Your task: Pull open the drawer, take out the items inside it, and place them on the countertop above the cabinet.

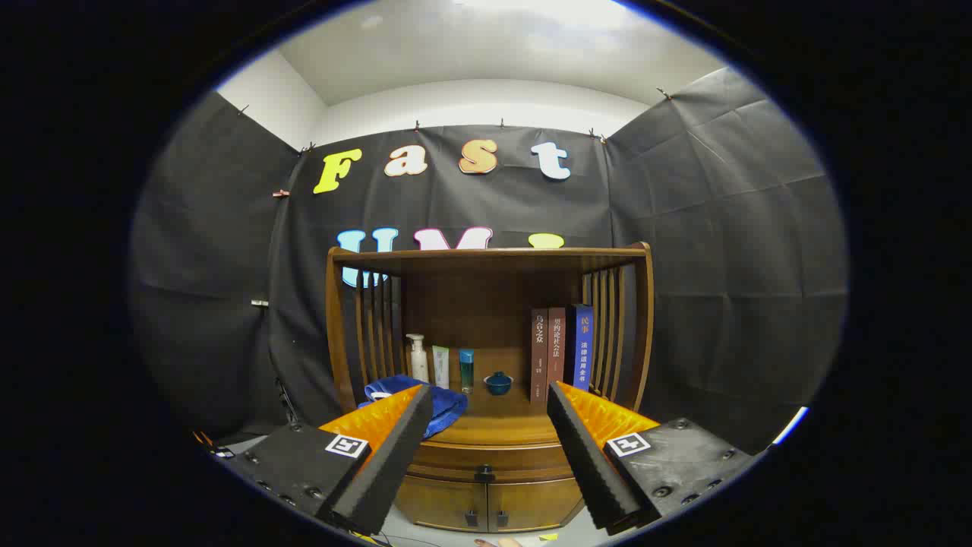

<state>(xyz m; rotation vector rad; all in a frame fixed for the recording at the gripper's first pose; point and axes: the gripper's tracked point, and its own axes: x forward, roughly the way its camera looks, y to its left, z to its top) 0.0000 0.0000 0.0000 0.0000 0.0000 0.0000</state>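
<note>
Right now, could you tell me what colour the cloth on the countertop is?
Blue; the cloth shows best in the gripper view, just beyond the open hand-held gripper.

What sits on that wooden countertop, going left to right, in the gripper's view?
Blue cloth → white pump bottle → pale tube → teal bottle → small blue lidded pot → three upright books. The gripper hangs open before the closed drawer.

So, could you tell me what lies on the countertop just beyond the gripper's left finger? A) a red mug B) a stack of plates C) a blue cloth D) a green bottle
C: a crumpled blue cloth lies on the countertop beside the open gripper, near its left finger.
</note>
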